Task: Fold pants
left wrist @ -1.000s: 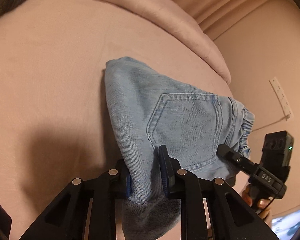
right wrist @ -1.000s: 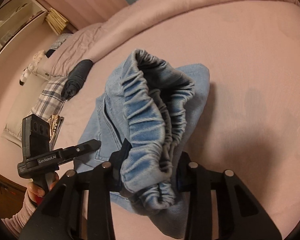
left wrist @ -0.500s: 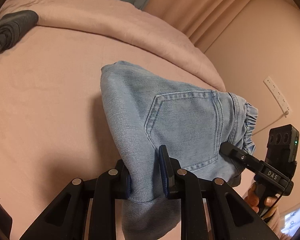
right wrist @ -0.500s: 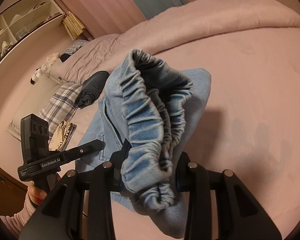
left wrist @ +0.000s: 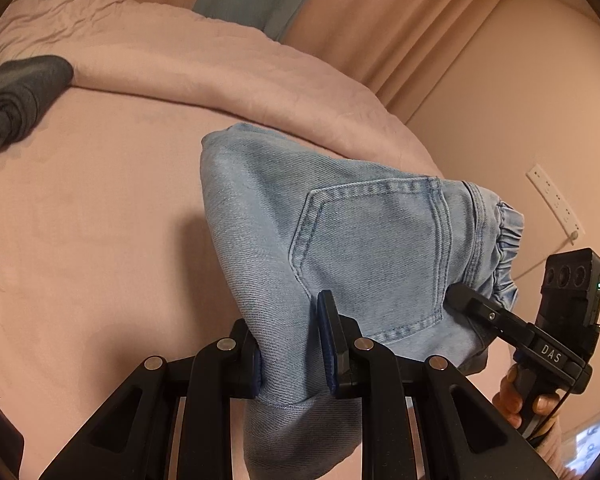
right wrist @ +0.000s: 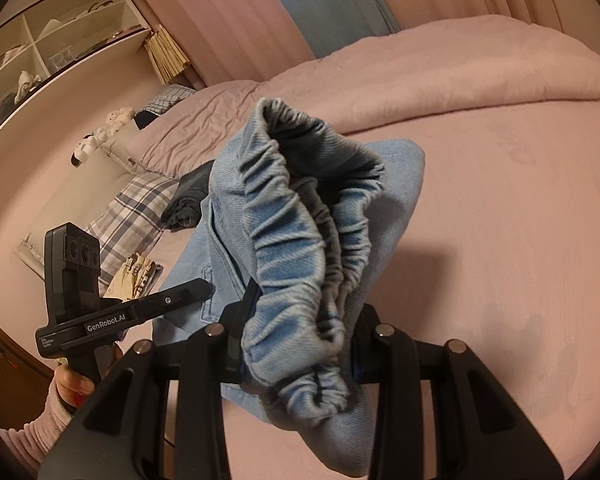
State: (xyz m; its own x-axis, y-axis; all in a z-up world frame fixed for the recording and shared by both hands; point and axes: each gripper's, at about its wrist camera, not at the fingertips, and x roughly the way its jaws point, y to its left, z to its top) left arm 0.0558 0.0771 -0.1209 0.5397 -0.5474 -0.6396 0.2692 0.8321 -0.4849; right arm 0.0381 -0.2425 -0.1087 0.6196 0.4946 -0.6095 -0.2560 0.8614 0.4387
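- Both ends rose off the bed (left wrist: pixel 100 208); left gripper (left wrist: pixel 290 344) clenched on the pants (left wrist: pixel 340 232); right gripper (right wrist: pixel 300 344) clenched on the waistband (right wrist: pixel 300 248)
- Bundle airborne; fold likely nearly done

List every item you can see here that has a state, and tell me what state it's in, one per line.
light blue jeans: folded into a bundle, held above the bed by both grippers
left gripper: shut on the jeans' folded edge
right gripper: shut on the gathered elastic waistband
dark garment: rolled up, lying on the bed
pink bed: sheet smooth, duvet bunched along the far side
plaid pillow: lying flat
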